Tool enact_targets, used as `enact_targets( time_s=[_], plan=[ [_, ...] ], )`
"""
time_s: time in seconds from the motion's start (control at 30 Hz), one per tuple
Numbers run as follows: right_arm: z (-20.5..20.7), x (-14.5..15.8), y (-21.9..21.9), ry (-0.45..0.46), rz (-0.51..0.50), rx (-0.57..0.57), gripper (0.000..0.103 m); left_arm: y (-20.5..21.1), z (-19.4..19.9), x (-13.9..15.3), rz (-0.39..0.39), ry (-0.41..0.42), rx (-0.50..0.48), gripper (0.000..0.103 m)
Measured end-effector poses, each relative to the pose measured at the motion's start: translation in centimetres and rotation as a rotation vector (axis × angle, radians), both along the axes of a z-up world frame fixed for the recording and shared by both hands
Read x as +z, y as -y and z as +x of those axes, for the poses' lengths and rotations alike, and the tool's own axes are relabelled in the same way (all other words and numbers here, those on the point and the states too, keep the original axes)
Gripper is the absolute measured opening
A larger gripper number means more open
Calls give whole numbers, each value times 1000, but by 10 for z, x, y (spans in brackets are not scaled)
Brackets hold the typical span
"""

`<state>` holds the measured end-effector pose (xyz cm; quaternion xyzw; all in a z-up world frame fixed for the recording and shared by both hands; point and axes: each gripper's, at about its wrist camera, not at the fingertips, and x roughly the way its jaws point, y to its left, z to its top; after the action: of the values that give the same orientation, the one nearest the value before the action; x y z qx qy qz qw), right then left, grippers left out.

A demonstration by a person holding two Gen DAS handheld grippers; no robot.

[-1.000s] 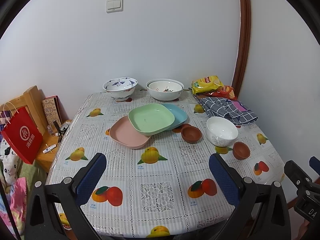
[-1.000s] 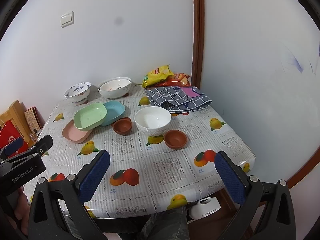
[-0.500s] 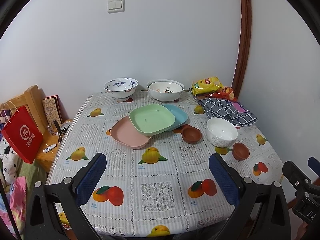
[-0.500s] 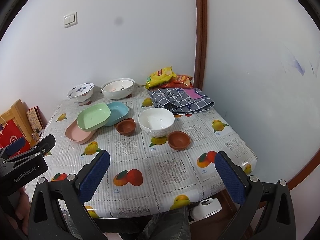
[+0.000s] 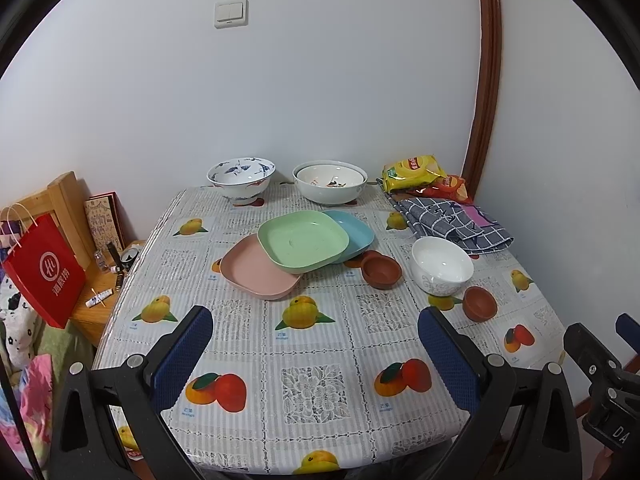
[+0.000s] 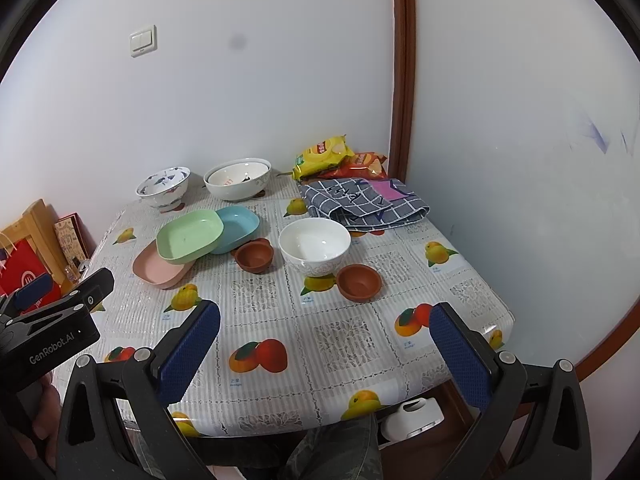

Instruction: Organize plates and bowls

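Plates [image 5: 303, 244] overlapping untouched at 12 o'clock, both grippers' jaws apart, empty; start stage, next needs reaching in.

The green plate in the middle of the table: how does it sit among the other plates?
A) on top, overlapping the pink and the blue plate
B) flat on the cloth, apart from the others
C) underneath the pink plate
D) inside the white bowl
A: the green plate lies uppermost, its edges covering part of the pink plate and the blue plate.
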<state>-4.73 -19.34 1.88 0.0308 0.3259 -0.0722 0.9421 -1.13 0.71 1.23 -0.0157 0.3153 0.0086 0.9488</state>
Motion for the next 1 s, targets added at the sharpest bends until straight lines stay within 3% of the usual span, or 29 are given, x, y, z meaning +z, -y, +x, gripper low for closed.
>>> enact_targets(
  time_s=[1.0],
  plan=[
    [1,15,-14,31,4,41,103,-6,0,16,7,19,14,103]
  ],
)
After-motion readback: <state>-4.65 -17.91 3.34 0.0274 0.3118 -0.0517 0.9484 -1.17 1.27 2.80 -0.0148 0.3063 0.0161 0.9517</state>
